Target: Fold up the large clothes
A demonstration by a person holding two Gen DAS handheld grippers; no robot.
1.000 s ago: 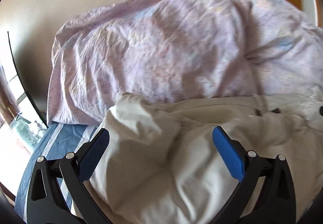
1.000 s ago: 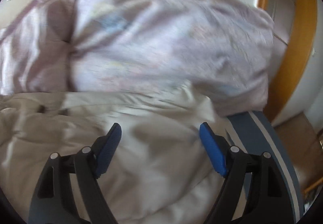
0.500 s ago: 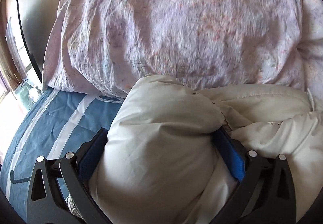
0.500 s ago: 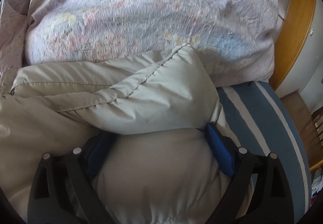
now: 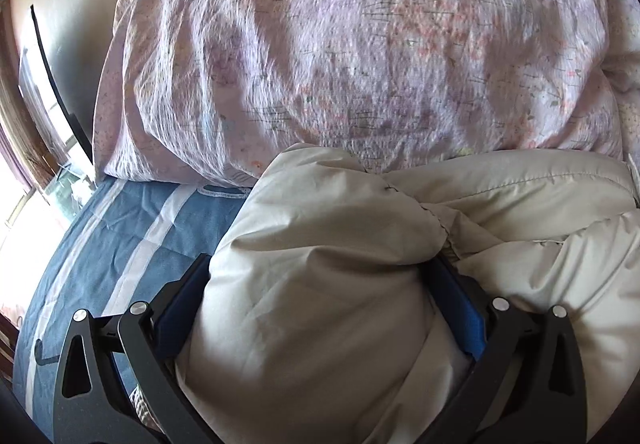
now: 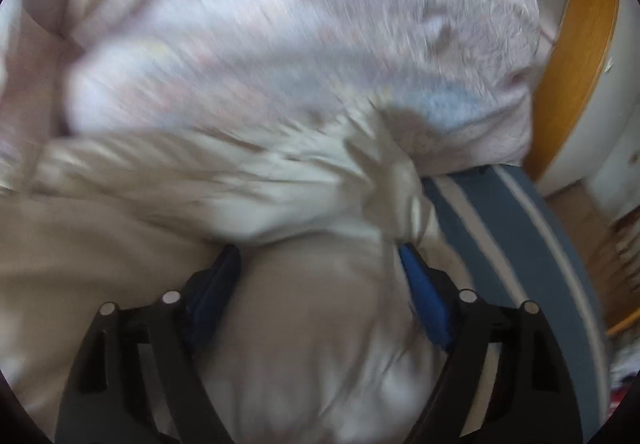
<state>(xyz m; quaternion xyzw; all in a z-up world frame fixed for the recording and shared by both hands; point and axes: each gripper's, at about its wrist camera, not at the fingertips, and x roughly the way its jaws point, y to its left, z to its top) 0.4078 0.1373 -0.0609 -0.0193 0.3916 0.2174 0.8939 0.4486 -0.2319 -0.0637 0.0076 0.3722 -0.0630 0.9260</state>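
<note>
Left wrist view, from left to right: a blue striped bedsheet (image 5: 120,244), then the left gripper (image 5: 320,308), its blue pads pressed against a puffy fold of the cream padded coat (image 5: 320,264) that lies on the bed against a lilac floral duvet (image 5: 360,55). Right wrist view, blurred: the right gripper (image 6: 320,292) has just been closing, with coat bulging between its pads; whether they pinch it I cannot tell.
</note>
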